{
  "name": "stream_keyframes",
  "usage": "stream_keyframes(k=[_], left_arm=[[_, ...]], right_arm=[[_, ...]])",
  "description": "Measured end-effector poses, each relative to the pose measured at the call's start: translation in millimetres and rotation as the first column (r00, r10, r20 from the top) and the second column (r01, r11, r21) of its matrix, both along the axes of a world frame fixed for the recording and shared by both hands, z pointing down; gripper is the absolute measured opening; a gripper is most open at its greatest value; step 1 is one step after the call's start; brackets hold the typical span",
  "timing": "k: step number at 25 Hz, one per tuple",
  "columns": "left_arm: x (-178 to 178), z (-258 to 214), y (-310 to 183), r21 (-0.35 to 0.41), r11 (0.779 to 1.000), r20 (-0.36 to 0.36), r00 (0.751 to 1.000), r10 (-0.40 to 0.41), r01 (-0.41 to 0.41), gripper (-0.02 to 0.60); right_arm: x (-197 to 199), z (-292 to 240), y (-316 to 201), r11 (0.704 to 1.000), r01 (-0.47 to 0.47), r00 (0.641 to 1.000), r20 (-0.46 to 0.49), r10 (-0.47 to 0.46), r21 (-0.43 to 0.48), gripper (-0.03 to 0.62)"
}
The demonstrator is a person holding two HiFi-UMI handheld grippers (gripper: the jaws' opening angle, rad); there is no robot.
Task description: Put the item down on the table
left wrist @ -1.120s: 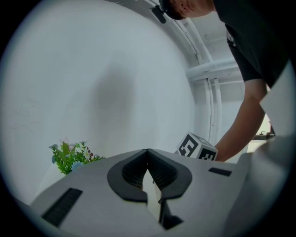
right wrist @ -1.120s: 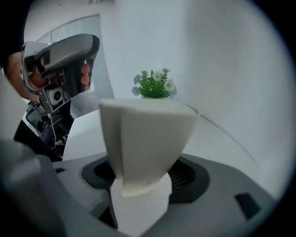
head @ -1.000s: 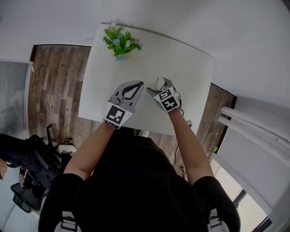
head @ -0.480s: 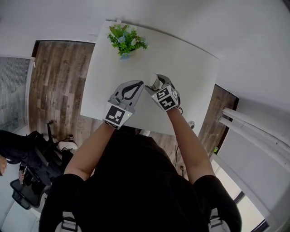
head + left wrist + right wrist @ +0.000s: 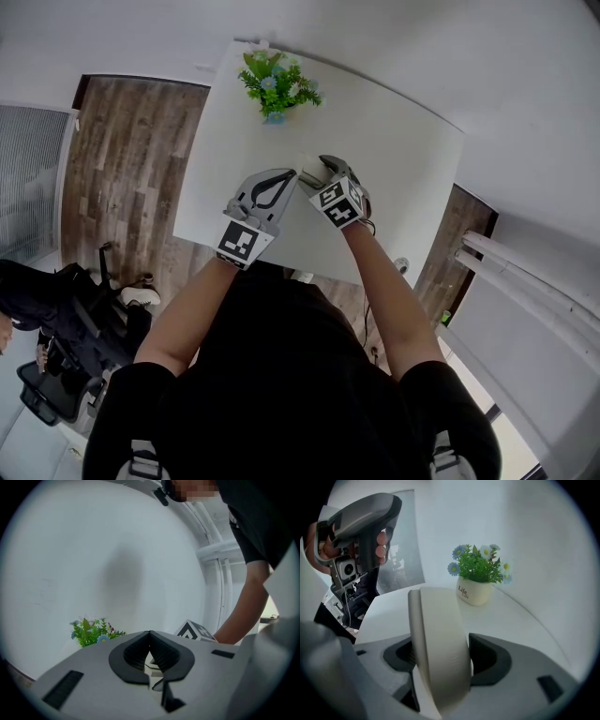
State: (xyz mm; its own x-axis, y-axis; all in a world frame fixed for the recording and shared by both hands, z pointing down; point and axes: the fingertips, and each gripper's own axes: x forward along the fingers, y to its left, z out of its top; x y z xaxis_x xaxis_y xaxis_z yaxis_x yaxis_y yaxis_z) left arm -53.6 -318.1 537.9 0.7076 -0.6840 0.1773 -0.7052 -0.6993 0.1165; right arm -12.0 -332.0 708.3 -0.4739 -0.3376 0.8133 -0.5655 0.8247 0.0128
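Cream round item (image 5: 438, 644) stays out of contact, clamped on edge in our right gripper (image 5: 319, 171) over the table (image 5: 403, 178) middle for lowering; left gripper (image 5: 150, 639) closed, empty.

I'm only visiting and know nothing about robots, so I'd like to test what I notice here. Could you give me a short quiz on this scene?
1. Which gripper holds the cream round disc-shaped item? A) left gripper B) right gripper C) neither
2. True or false: the left gripper's jaws stand wide apart.
3. Fill in: the small green plant with blue and white flowers stands in a cream pot on the white ____.
Key: 1 B; 2 false, they are shut with nothing between them; 3 table.
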Motion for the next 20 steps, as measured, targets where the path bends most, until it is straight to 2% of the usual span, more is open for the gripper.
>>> stream_keyframes(k=[12, 20], left_arm=[[-17.4, 5.0, -1.7, -0.012, 1.0, -0.001, 1.0, -0.025, 0.025, -0.006], [-19.8, 6.6, 3.1, -0.015, 1.0, 0.01, 1.0, -0.025, 0.025, -0.006]], right_arm=[[-7.5, 19.3, 10.6, 0.999, 0.009, 0.999, -0.031, -0.01, -0.039, 0.311], [-5.5, 15.5, 15.9, 0.998, -0.004, 1.0, 0.0, 0.004, -0.063, 0.311]])
